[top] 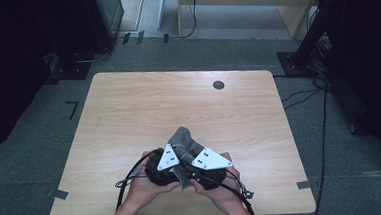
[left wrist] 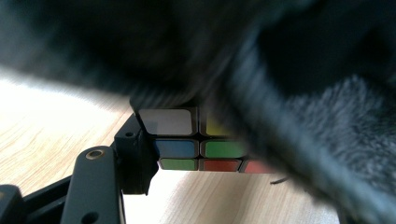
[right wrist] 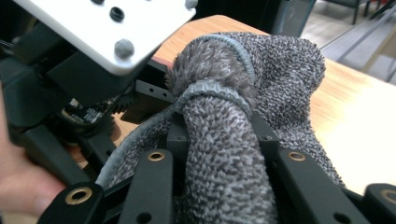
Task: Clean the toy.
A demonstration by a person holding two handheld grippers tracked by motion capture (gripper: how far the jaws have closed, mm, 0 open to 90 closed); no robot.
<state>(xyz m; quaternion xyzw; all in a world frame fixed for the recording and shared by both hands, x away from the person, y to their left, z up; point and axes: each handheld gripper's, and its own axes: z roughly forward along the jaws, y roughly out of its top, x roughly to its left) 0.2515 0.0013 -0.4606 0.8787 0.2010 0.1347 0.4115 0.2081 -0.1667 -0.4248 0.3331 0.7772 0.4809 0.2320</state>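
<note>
Near desk [top: 128, 106] edge: grey fuzzy cloth [right wrist: 224, 154] clamped in right hand-held gripper [right wrist: 219, 140]; left hand-held gripper [left wrist: 154, 140] view adds colour-tiled cube [left wrist: 196, 144], gripped under cloth.

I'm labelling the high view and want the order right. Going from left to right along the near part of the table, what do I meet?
Left hand → left gripper → grey towel → right gripper → strip of grey tape at the edge of the table.
</note>
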